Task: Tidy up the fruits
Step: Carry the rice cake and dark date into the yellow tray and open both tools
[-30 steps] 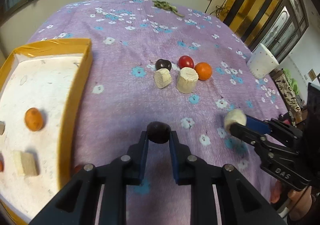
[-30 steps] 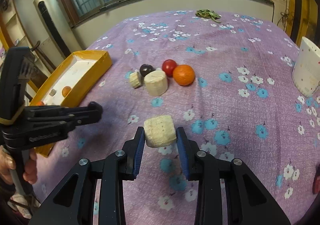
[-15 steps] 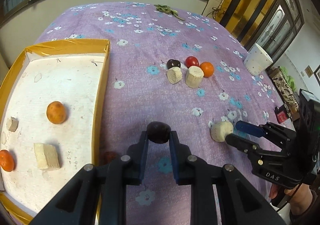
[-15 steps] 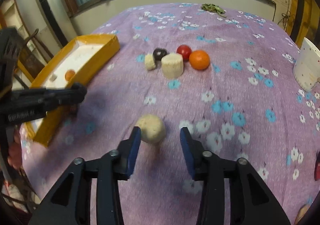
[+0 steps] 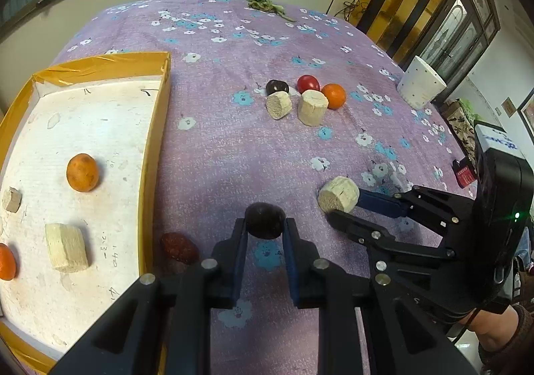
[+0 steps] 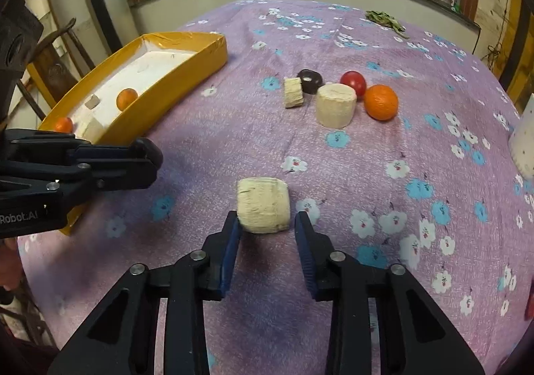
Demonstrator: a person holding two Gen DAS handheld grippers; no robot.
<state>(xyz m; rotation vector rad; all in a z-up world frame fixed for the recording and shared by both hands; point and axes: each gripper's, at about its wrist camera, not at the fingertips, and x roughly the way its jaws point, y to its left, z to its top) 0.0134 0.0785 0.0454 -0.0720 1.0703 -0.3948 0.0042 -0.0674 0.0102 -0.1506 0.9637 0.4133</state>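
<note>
My left gripper is shut on a dark plum, held just right of the yellow tray. In the tray lie an orange fruit, a beige chunk and smaller pieces. My right gripper has its jaws closing on a beige cylinder chunk at its fingertips. In the left wrist view both fingers rest against that chunk. Mid-cloth lie a dark fruit, a red fruit, an orange and two beige chunks.
A dark red fruit lies on the purple flowered cloth against the tray's outer wall. A white dotted cup stands at the far right. Green leaves lie at the far edge. A person's hand holds the right gripper at lower right.
Half a second ago the right jaws stood wider and the beige chunk was loose and blurred between them; now they have closed in on it. The left gripper has shifted slightly, still holding the plum.
</note>
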